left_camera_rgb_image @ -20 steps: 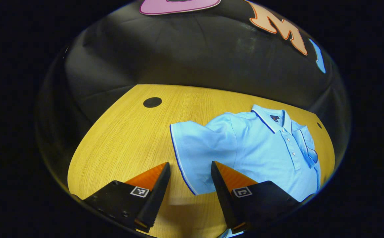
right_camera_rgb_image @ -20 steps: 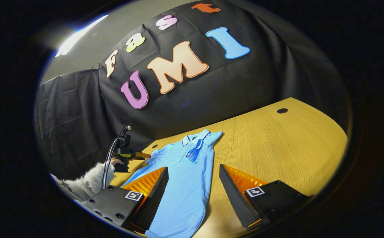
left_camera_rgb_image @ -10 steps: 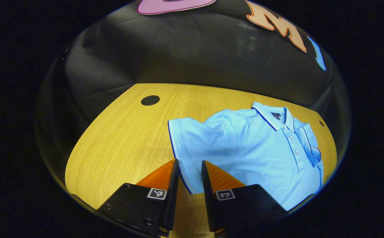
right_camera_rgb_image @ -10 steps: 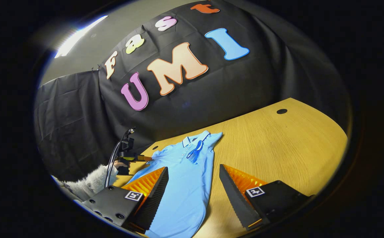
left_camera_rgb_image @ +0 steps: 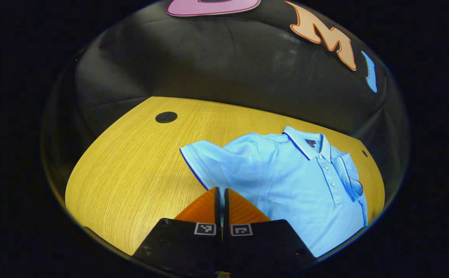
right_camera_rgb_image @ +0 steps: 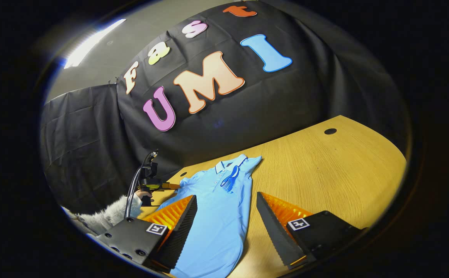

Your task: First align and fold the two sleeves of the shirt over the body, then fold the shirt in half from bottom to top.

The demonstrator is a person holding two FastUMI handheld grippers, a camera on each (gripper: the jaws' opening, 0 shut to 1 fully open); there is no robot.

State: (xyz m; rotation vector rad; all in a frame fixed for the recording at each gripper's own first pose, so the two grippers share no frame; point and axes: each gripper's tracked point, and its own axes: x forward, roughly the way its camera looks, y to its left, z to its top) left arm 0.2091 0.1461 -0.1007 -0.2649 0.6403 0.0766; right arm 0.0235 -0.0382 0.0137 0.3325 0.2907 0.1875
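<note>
A light blue polo shirt [left_camera_rgb_image: 298, 181] lies face up on the wooden table [left_camera_rgb_image: 131, 166], collar toward the booth wall. Its near sleeve [left_camera_rgb_image: 209, 162] spreads outward, and my left gripper [left_camera_rgb_image: 220, 190] is shut on that sleeve's lower hem, which rises slightly off the wood. The far sleeve [left_camera_rgb_image: 350, 173] lies folded over the chest. In the right gripper view the shirt [right_camera_rgb_image: 216, 208] runs away from me, and my right gripper [right_camera_rgb_image: 224, 204] hovers open above its lower body. The left gripper [right_camera_rgb_image: 159, 186] also shows there at the shirt's side, held by a hand in a fuzzy sleeve [right_camera_rgb_image: 108, 214].
Bare table [right_camera_rgb_image: 325, 166] stretches to the right of the shirt, with a black round hole [right_camera_rgb_image: 330, 131] near its far corner. Another hole [left_camera_rgb_image: 166, 117] sits beyond the spread sleeve. Black cloth walls close off the back of the table.
My left gripper's fingers closed from wide apart onto the sleeve hem, and the sleeve edge has lifted a little. The right gripper has barely moved.
</note>
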